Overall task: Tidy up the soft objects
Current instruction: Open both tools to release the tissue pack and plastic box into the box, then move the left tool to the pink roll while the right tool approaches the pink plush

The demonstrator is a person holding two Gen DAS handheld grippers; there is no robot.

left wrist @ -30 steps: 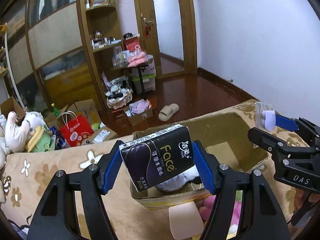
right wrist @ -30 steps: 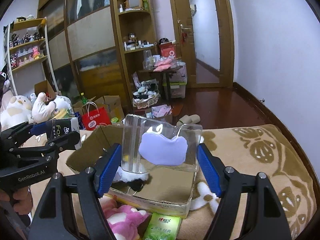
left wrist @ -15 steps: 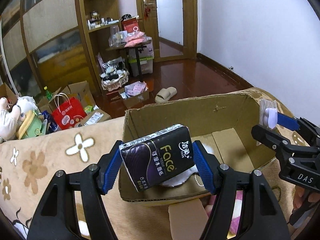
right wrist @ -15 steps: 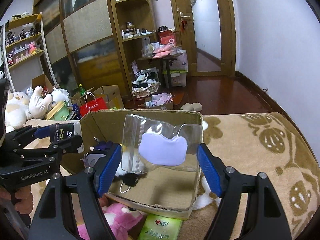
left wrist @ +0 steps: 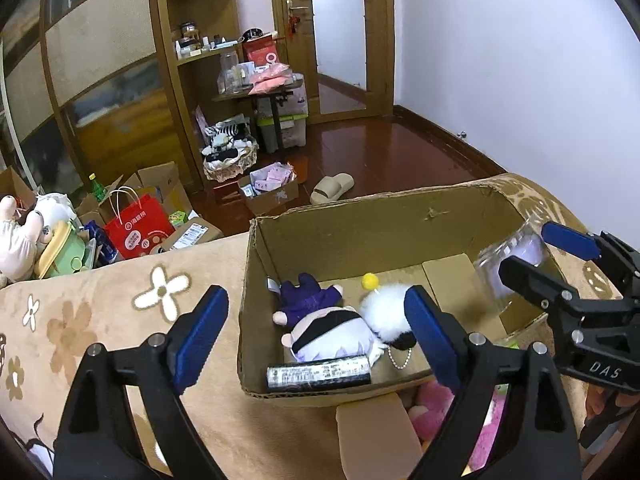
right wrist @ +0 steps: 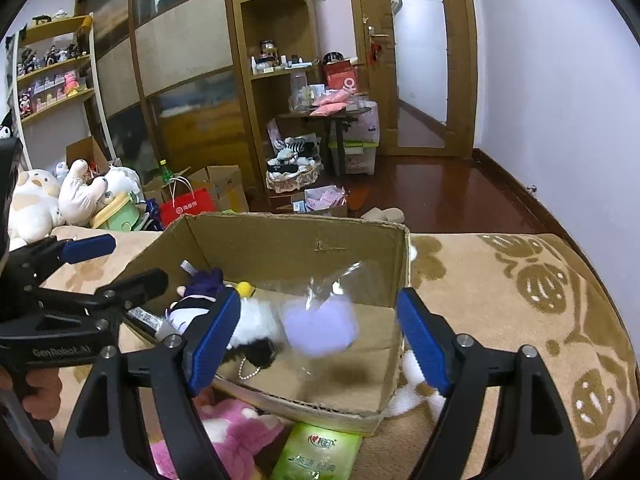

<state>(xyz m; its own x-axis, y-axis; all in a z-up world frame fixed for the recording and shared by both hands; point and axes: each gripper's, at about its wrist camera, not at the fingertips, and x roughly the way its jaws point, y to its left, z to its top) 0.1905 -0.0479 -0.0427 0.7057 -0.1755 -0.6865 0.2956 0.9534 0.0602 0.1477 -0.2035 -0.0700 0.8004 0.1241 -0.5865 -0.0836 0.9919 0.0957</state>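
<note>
1. Both grippers are spread and empty: left gripper, right gripper
2. The tissue pack lies in the box against its near wall; the clear pouch looks blurred, mid-drop over the box floor
3. Both likely light and squashy; the pouch film looks slippery, so pinch its edges
4. Only the right view shows the green pack outside the box

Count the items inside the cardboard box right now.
4 visible: a black tissue pack against the near wall, a purple-clothed plush doll behind it, a white-and-black fluffy keychain beside the doll, and a clear bag with a lilac item, blurred, right side. Others may be hidden.
</note>
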